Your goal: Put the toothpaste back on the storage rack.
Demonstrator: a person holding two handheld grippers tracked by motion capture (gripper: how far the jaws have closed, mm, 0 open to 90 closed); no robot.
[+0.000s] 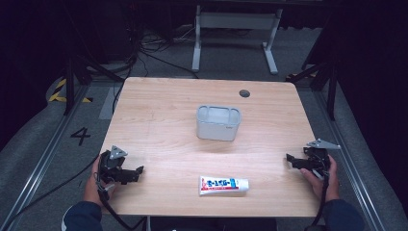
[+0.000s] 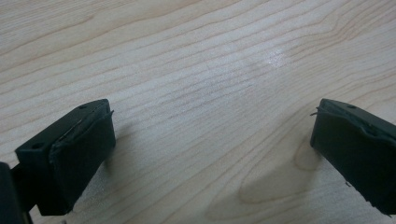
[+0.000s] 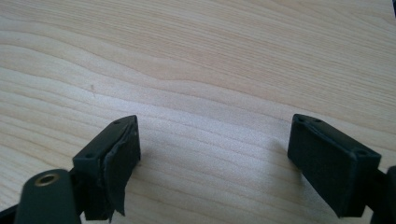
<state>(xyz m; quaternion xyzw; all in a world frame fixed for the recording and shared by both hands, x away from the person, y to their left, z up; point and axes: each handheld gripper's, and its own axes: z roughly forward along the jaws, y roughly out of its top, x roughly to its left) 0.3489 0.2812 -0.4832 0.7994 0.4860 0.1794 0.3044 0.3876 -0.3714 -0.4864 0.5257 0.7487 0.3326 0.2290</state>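
A white toothpaste tube with blue and red print lies flat near the table's front edge, about midway between the two hands. A grey rectangular bin stands upright in the middle of the wooden table. My left gripper rests at the front left, jaws pointing right toward the tube, a hand's width short of it. In the left gripper view my left gripper stands open over bare wood. My right gripper sits at the right edge, pointing left. My right gripper is open, with nothing between its jaws.
A dark round grommet sits in the table's far right part. Beyond the table stands a white desk frame on grey floor, with cables and black tripod legs at both sides. A floor rail runs along the left.
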